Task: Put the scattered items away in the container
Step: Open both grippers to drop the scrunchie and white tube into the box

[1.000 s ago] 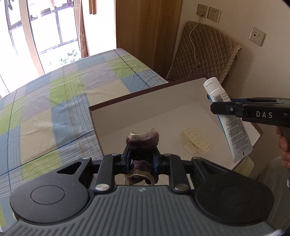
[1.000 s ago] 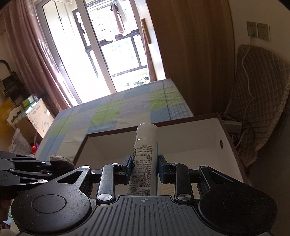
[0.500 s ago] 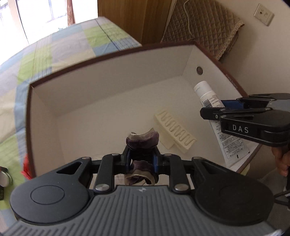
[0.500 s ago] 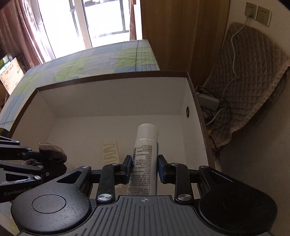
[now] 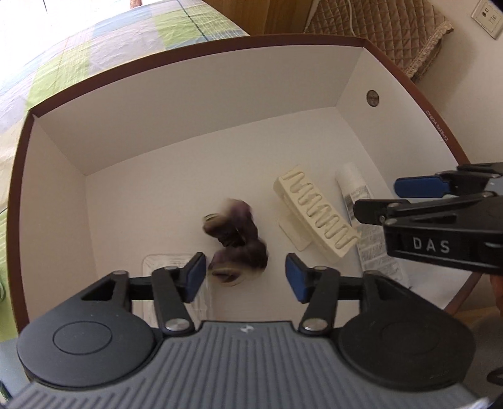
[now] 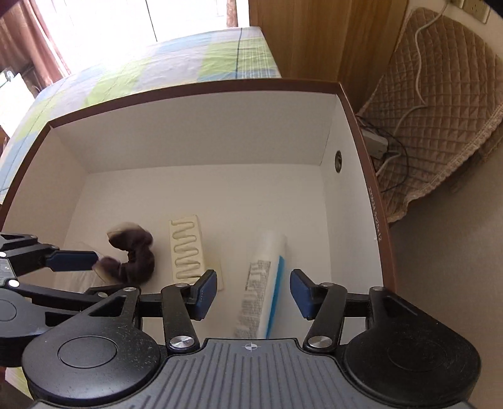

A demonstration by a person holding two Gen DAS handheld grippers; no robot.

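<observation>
Home bedroom: checked bedspread [image 6: 176, 66], curtained window [image 6: 41, 41], wall sockets [image 5: 486, 17], quilted cushion [image 6: 440, 103].

**Both tools have let go over the box**

A second ago the left tool [image 5: 245, 277] was closed on the dark purple scrunchie [image 5: 235, 242]. Now its jaws stand wide apart and the scrunchie, blurred, is just ahead of the pads, inside the box [image 5: 195, 126]. The right tool [image 6: 253, 294] held the white tube [image 6: 262, 283] upright; now it is also open, and the tube, blurred, is between and below its pads.
</observation>
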